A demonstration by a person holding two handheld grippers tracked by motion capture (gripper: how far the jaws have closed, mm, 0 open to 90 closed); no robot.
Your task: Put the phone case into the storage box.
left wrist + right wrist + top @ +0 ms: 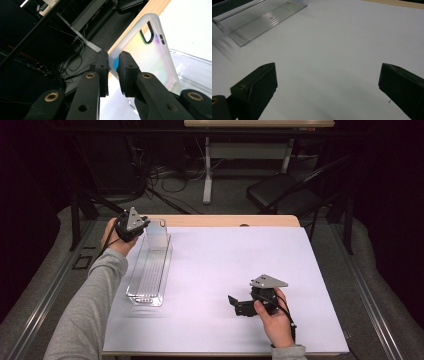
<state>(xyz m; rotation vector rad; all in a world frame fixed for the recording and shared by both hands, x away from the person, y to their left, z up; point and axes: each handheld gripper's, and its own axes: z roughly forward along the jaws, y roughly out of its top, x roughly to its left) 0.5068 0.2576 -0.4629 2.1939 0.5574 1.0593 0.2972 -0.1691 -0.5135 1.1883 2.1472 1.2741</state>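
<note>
Phone case (147,53), upper right of the left gripper view: frosted translucent plastic, smooth, iridescent sheen. Tray (148,270), left in the high view: clear glossy plastic, ribbed floor. Bench (235,270): matt white sheet over a pale wood edge. Fingers (126,71): matt black plastic.

Ahead of you, the surface (225,270) carries a white cover, with a strip of bare wood showing along its far edge. Past it, on the dark floor, you see a black folding chair (285,192), a tangle of cables (170,172) and the pale leg of another table (207,170).
</note>
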